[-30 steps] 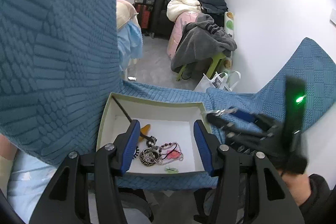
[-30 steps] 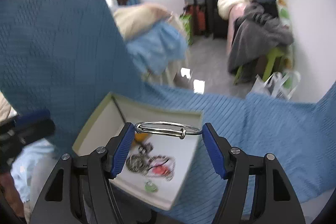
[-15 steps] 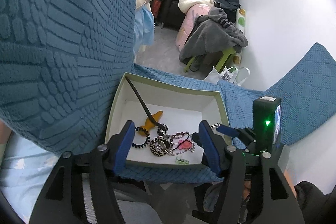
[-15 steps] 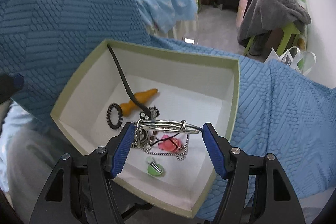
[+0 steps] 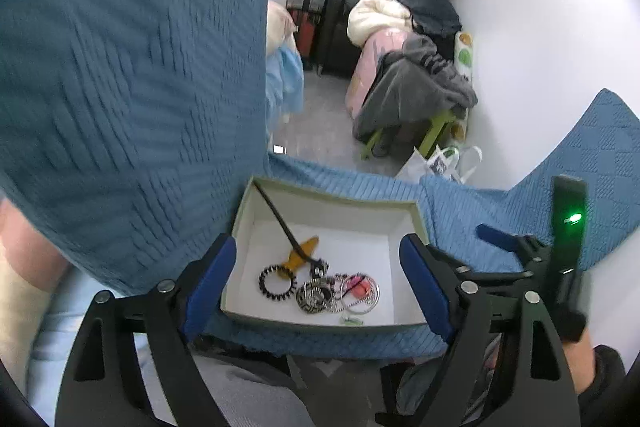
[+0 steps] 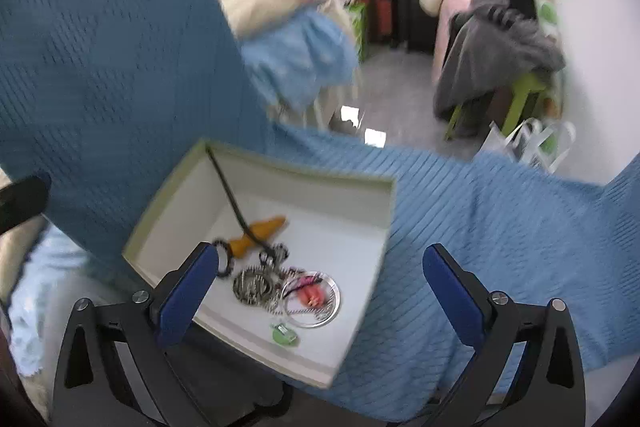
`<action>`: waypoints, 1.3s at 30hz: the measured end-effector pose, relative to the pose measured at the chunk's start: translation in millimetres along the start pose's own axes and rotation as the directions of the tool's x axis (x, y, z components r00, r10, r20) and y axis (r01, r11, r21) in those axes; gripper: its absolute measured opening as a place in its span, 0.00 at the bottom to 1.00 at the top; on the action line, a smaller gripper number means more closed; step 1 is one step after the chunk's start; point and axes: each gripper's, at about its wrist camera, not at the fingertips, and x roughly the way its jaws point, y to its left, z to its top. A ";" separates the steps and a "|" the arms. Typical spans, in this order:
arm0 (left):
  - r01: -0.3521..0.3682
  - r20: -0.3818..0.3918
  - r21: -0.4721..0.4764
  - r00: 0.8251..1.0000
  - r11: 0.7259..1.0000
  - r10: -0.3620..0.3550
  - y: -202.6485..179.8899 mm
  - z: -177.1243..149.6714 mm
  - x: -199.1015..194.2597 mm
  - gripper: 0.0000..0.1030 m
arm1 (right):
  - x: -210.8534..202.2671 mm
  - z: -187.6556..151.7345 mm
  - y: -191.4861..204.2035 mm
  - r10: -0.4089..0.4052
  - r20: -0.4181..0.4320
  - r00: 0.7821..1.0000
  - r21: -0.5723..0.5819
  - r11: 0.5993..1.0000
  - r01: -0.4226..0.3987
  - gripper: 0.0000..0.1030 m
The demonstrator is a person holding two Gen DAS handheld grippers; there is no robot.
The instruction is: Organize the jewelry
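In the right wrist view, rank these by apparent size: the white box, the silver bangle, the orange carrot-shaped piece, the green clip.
1. white box
2. silver bangle
3. orange carrot-shaped piece, close to the bangle, so unsure
4. green clip

A box (image 6: pixel 348 183) sits on a cover (image 6: pixel 480 227). Inside, near its front wall, lies a cluster: hair tie (image 5: pixel 277 279) left, pendant (image 5: pixel 314 298) middle, bangle (image 6: pixel 312 299) right, clip (image 6: pixel 285 334) in front.
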 end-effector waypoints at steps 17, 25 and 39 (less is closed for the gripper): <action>-0.015 0.189 0.101 0.982 0.995 -0.004 -59.2 17.4 -100.8 0.99 | -202.2 16.4 2.9 0.031 0.361 0.932 0.020 0.999 -0.042 1.00; -0.002 0.188 0.154 0.982 0.988 -0.027 -76.9 3.1 -113.7 0.99 | -243.7 -13.7 5.2 -0.039 0.452 0.891 0.041 0.999 0.023 1.00; -0.022 0.166 0.117 0.986 0.993 0.003 -69.1 -24.4 -109.1 1.00 | -236.7 -72.7 10.2 -0.120 0.412 0.903 0.077 0.992 0.097 1.00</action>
